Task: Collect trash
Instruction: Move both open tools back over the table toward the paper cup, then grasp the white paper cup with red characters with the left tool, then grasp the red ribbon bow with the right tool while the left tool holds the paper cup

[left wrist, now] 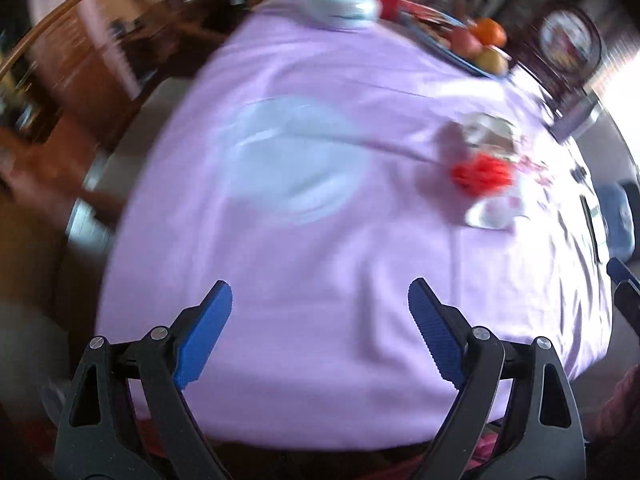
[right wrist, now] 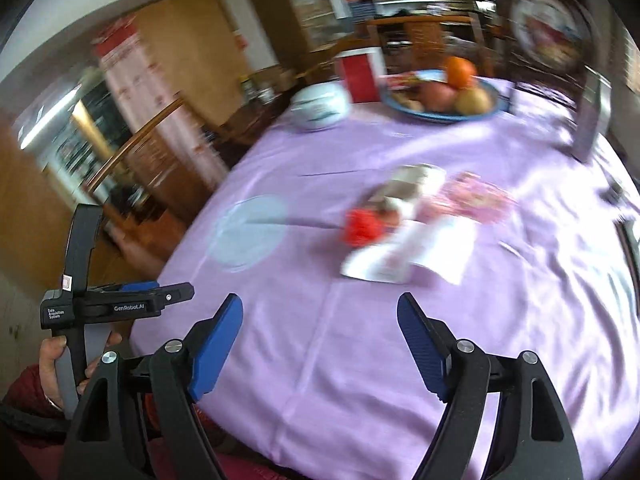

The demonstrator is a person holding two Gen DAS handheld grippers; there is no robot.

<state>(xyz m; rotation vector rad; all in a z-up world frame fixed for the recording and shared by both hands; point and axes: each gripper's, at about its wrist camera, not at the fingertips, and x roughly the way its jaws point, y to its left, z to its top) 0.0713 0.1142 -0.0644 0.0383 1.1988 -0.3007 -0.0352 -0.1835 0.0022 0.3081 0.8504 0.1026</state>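
Both views motion-blurred, small detail is unreadable.

Left side of the table (right wrist: 360,360): round top under a lilac cloth (left wrist: 320,280). A pale round plate (left wrist: 296,160) lies flat on the cloth left of centre, with nothing visible on it. In the right wrist view the same plate sits near the left table edge.

Left gripper (left wrist: 320,300): jaws wide apart, nothing between the blue pads, only bare cloth under them. It hangs over the near edge of the table. In the right wrist view it shows at far left, beside the table edge, with a hand (right wrist: 60,364) on its grey handle and a dark red sleeve (right wrist: 24,392) behind it.

Centre: trash pile (right wrist: 416,224) on the cloth, right of the plate and apart from it. It comprises a crumpled red piece (right wrist: 364,226), a pale crumpled wrapper behind it, white paper (right wrist: 424,252) in front, and a pink patterned wrapper (right wrist: 472,196) to the right. The pieces touch or overlap; exact edges are blurred.

Right gripper (right wrist: 320,308): jaws well apart, nothing held, over the near edge of the table. The trash is ahead of it, well clear of the fingertips.

Far side: white lidded bowl (right wrist: 318,108), red cup (right wrist: 360,76), and blue fruit dish (right wrist: 440,114) holding an orange and two more fruits. Far right: dark chair back (right wrist: 552,28).
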